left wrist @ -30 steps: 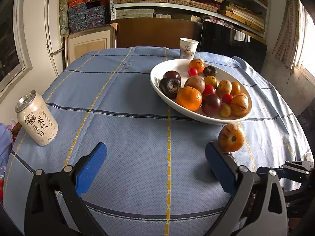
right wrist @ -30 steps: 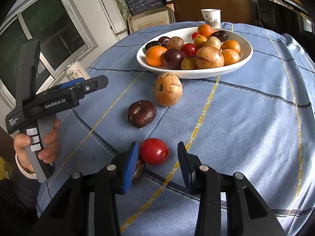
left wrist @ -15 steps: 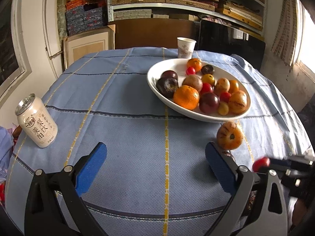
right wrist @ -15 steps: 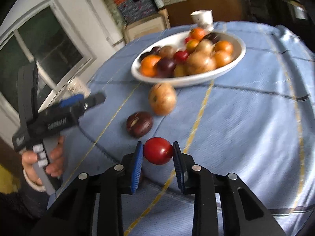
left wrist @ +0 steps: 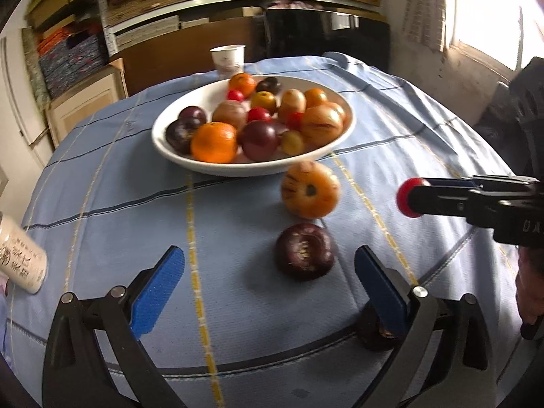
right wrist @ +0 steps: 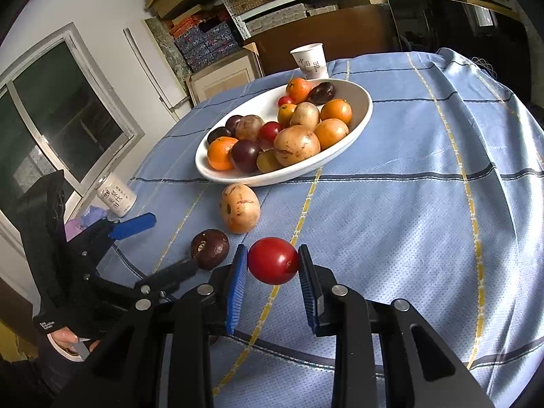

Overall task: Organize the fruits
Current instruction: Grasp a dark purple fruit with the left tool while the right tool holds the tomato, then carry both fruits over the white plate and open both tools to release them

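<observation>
My right gripper (right wrist: 273, 267) is shut on a red tomato (right wrist: 273, 260) and holds it above the blue cloth; the tomato also shows in the left wrist view (left wrist: 405, 197). My left gripper (left wrist: 268, 285) is open and empty, low over the table, with a dark purple fruit (left wrist: 304, 255) just ahead between its fingers. A tan striped fruit (left wrist: 310, 189) lies beyond it, in front of the white bowl (left wrist: 176, 151) that holds several fruits. The right wrist view shows the purple fruit (right wrist: 209, 248), the tan fruit (right wrist: 239, 208) and the bowl (right wrist: 360, 125). Another dark fruit (left wrist: 379, 335) lies behind my left gripper's right finger.
A drink can (left wrist: 20, 265) stands at the table's left edge, also in the right wrist view (right wrist: 116, 195). A paper cup (right wrist: 308, 59) stands behind the bowl. Shelves and boxes fill the back wall. A window is at the left in the right wrist view.
My right gripper closed on the red tomato and lifted it off the cloth. My left gripper moved right and forward, toward the purple fruit.
</observation>
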Available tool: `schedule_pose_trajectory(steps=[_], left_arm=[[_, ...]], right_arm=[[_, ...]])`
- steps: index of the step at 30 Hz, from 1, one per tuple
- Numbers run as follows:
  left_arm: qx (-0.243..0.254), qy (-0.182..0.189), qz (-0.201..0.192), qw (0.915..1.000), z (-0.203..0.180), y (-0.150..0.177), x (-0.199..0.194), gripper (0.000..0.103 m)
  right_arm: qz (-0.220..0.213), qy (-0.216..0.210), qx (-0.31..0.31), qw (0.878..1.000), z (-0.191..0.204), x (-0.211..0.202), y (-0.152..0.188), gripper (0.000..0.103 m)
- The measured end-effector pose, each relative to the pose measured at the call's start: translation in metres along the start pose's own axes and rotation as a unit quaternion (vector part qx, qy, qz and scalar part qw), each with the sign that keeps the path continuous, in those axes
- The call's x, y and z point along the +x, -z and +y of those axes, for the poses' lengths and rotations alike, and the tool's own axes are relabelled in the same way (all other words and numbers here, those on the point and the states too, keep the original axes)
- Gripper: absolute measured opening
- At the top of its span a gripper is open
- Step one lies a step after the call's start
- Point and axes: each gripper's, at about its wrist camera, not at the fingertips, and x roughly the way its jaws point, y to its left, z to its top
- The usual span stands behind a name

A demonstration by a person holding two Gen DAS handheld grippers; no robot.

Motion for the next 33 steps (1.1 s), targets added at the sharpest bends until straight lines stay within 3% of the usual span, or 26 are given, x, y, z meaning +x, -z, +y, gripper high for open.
schedule_pose_trajectory(steps=[5,8,17,20,24,26,29,33], left_arm=[[0.005,0.015,-0.001,0.9999,-0.006,-0.003,0.003,0.096],[0.002,0.026,0.011,0.9996,-0.006,-0.004,0.009,0.076],[0.005,0.027,0.025,0.9993,-0.012,-0.006,0.017,0.074],[0.016,0.025,0.032,0.999,-0.018,-0.007,0.02,0.06],[0.013,0.025,0.042,0.9987,-0.019,-0.007,0.025,0.056],[0.007,0.028,0.047,0.9985,-0.017,-0.007,0.027,0.048],[-0.006,0.042,0.055,0.9976,-0.013,-0.006,0.031,0.042],[-0.009,0.044,0.055,0.9975,-0.012,-0.005,0.029,0.042]], right_arm=[[0.0,0.003,0.005,1.0,-0.002,0.0,0.0,0.031],[0.001,0.002,0.006,1.0,-0.001,-0.001,0.0,0.031],[0.002,-0.001,0.006,1.0,-0.001,0.0,0.0,0.031],[0.003,-0.003,0.006,1.0,-0.001,0.0,0.0,0.031],[0.003,-0.003,0.006,1.0,-0.001,0.0,0.0,0.031],[0.003,-0.003,0.005,1.0,0.0,0.0,0.0,0.031],[0.003,-0.002,0.005,1.0,0.0,0.0,0.0,0.031],[0.003,0.003,0.005,1.0,-0.001,0.0,0.0,0.031]])
